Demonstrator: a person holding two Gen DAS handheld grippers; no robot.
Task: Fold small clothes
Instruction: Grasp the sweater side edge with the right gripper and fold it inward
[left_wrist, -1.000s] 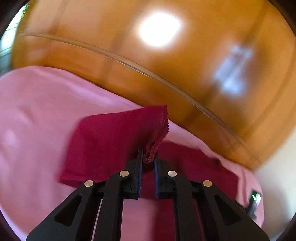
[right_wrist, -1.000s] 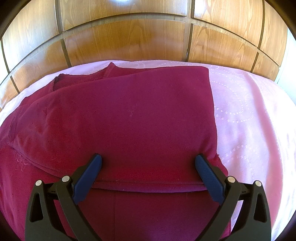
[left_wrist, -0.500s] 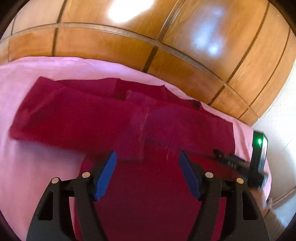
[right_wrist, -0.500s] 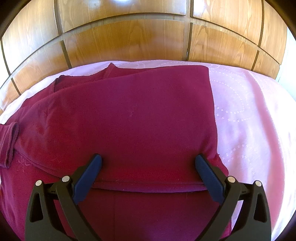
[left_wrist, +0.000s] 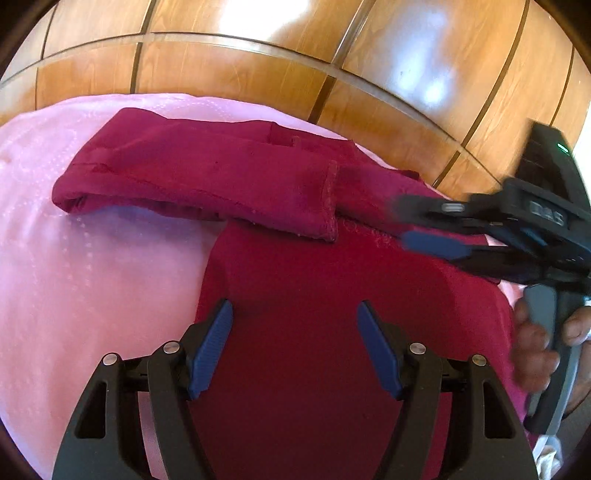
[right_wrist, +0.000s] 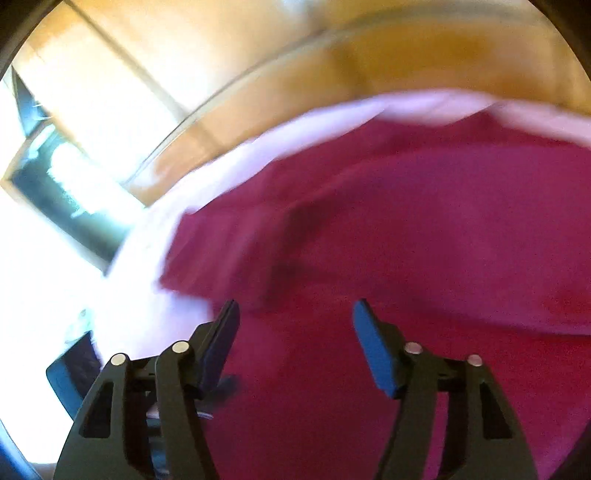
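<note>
Both grippers hang empty: left gripper (left_wrist: 293, 343) wide over the maroon garment (left_wrist: 295, 295) on the pink sheet (left_wrist: 92, 277), sleeve (left_wrist: 207, 177) already folded across; right gripper (right_wrist: 293, 343), jaws just narrowing, reaches in

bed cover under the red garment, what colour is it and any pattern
Pale pink bed cover with faint dotted stitched lines; clearest in the left wrist view, left of the dark red garment.

Shirt (left_wrist: 332, 280) is a solid dark red, sitting on my pink sheet (left_wrist: 74, 258) with faint dotted stitching. Wall panels (left_wrist: 258, 66) are glossy orange-brown wood. My tongs' pads (left_wrist: 210, 350) are blue, arms black.
</note>
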